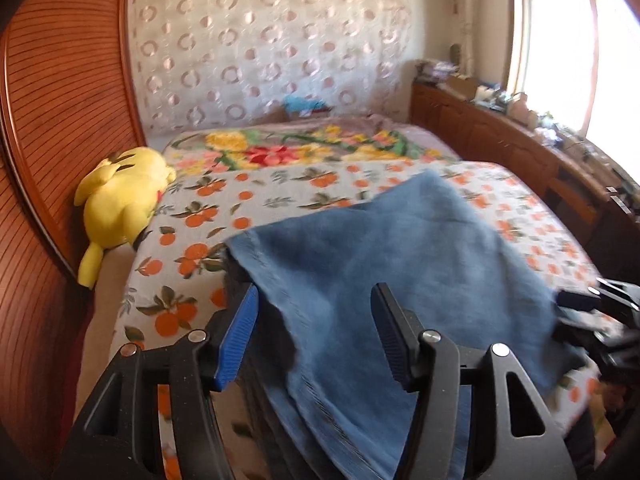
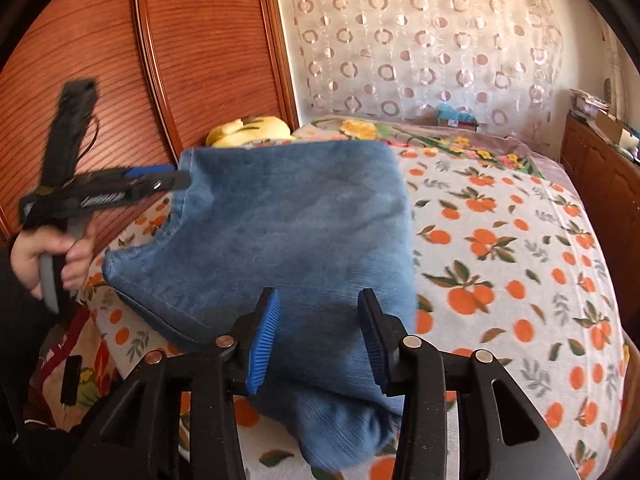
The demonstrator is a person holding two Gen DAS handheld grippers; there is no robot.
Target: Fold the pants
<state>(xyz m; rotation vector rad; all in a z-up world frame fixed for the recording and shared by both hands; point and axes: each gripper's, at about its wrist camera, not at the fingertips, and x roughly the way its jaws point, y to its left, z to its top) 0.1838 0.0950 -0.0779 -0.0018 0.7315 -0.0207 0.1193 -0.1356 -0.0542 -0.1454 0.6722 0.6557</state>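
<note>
While a yellow plush toy (image 1: 124,204) lies at the bed's left edge against the wooden headboard (image 1: 60,92), the folded blue jeans (image 1: 384,264) rest on the orange-print bedspread (image 2: 520,264) near the bed's front edge. The left gripper (image 1: 316,336) stands with jaws apart over the denim, gripping nothing. The right gripper (image 2: 316,338) is likewise parted above the jeans' near fold, pads clear of the cloth.

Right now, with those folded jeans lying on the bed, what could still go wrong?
The folded blue jeans lie near the edge of the orange-print bedspread; a nudge might tip them off. Both the left gripper and the right gripper stand open over the denim, so a finger could snag a layer when pulling back and undo the fold.
</note>
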